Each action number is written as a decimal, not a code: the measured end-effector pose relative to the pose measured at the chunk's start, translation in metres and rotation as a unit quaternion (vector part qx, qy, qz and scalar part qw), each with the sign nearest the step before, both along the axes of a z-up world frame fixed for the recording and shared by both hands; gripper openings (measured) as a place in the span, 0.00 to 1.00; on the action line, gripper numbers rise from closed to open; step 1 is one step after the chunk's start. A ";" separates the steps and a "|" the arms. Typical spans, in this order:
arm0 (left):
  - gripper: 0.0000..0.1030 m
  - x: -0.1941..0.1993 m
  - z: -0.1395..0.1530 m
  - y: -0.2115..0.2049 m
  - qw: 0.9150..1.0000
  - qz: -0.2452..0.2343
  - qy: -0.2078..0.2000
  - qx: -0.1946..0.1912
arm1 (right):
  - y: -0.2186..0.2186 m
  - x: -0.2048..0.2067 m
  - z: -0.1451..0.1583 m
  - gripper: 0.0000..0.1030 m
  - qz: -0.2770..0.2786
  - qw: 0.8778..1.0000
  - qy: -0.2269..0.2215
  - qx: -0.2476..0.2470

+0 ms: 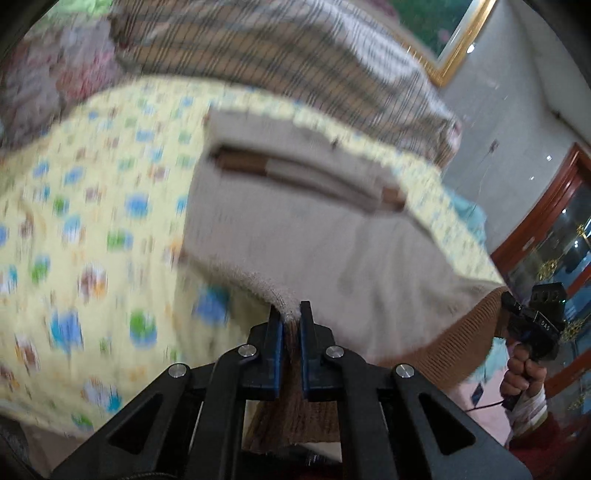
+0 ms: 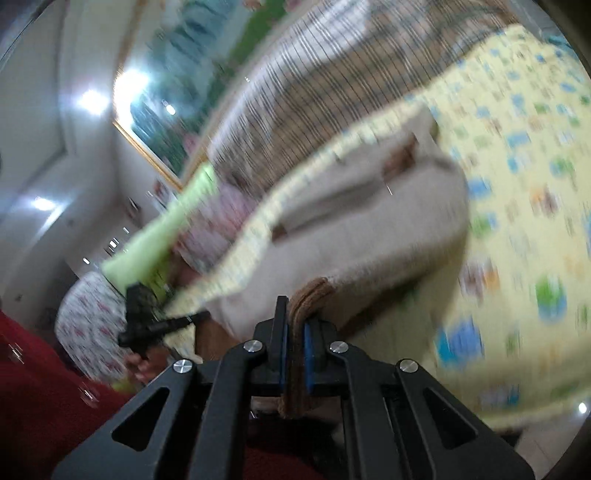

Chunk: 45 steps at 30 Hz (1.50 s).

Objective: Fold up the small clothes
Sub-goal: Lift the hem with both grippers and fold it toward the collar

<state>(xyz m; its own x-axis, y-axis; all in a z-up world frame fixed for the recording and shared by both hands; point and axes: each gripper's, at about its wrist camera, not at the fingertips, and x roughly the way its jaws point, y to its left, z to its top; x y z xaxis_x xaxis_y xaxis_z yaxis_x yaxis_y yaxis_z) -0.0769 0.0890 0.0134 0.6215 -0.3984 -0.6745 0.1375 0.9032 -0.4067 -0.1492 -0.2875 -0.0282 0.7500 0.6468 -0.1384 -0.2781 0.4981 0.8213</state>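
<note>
While both tongs, left (image 1: pixel 291 314) and right (image 2: pixel 295 310), clamp a beige garment (image 1: pixel 314 236), yellow cartoon-print bedding (image 1: pixel 92 206) lies beneath a gold-framed painting (image 1: pixel 448 33).

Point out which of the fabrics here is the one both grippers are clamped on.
The beige garment with the brown ribbed hem: the left gripper and right gripper both pinch it. The yellow printed sheet and striped plaid fabric go ungripped.
</note>
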 end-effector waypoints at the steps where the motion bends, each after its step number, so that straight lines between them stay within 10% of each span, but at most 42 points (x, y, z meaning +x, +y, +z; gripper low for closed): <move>1: 0.05 0.006 0.006 -0.001 1.000 0.000 -0.011 -0.003 | -0.005 0.010 0.008 0.08 -0.007 1.000 -0.017 0.013; 9: 0.05 0.093 0.040 -0.008 0.998 0.017 -0.066 -0.001 | -0.031 0.094 0.041 0.08 -0.046 0.996 -0.062 0.037; 22: 0.05 0.259 0.026 0.010 0.996 0.074 -0.054 -0.023 | -0.069 0.257 0.053 0.07 -0.121 0.993 -0.012 0.006; 45: 0.10 0.391 -0.060 0.026 0.991 0.131 0.037 -0.004 | -0.090 0.378 -0.042 0.08 -0.174 0.974 0.139 -0.028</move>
<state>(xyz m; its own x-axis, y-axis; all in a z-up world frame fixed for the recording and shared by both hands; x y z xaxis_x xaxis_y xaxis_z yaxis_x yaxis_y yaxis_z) 0.3146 0.1150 -0.0464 0.6535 -0.2354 -0.7194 -0.1322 0.9003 -0.4146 0.2286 -0.3773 -0.0703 0.8509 0.3449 -0.3962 0.1461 0.5690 0.8092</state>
